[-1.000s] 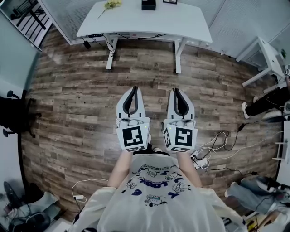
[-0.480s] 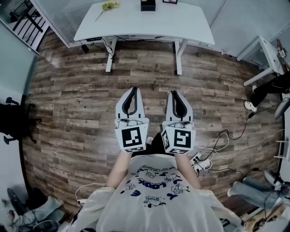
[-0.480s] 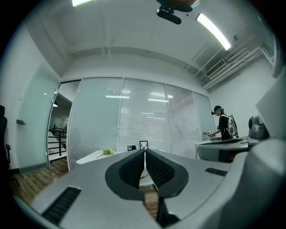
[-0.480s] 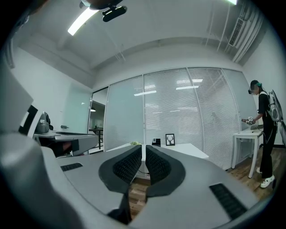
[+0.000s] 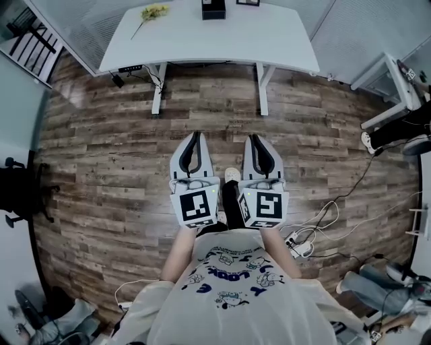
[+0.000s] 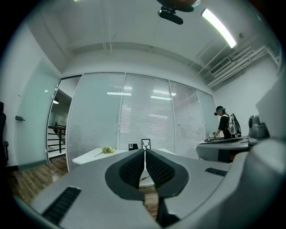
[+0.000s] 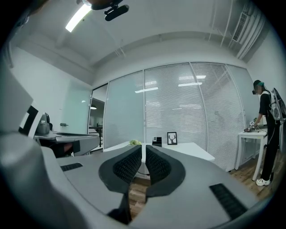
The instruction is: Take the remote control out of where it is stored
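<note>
We are holding the grey-and-white left gripper and the matching right gripper side by side in front of our white printed shirt. Both are pointing toward 12 o'clock over the brown wooden plank floor. In the left gripper view the 2 dark ribbed pads are meeting at their tips with nothing between them, so that claw is standing fully closed and empty. In the right gripper view the jaws are likewise standing together at the tips, showing only a hairline slit, and are gripping nothing.

At 12 o'clock, well apart from both grippers, a long white desk on white legs is standing against the blind-covered glass wall. On its far edge a small black box is sitting. A black-framed picture is standing just beside the box at 3 o'clock, and a bunch of yellow flowers is lying toward 9 o'clock of it. We cannot tell where the remote control is, because nothing on the desk is showing clearly enough to be named as it.

At 2 o'clock a person in dark clothes is standing at a white side table. At 4 o'clock, loose cables and a white power strip are lying on the floor.
</note>
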A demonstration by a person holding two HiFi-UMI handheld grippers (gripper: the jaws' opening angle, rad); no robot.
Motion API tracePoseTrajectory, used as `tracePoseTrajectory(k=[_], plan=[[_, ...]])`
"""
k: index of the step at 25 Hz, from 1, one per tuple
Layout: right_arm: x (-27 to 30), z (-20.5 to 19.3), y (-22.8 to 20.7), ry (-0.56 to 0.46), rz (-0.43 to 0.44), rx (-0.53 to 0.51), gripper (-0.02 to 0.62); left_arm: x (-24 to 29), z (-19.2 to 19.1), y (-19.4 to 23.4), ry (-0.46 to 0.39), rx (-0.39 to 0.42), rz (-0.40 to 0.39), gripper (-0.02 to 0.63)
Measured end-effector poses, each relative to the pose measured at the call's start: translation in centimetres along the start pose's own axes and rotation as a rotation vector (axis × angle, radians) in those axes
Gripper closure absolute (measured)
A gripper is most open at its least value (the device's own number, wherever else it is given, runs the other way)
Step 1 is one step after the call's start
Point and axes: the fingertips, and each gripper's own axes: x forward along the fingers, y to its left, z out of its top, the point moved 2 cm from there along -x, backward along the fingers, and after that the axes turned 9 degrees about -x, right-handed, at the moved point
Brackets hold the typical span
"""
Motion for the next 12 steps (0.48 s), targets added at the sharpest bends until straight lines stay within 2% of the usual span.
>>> tracePoseTrajectory(k=[12], plan=[[14.9, 1.7, -6.9, -0.033, 0.079, -0.008, 0.549, 15.0, 1.5, 0.6, -0.031, -0.011, 0.083, 0.584]])
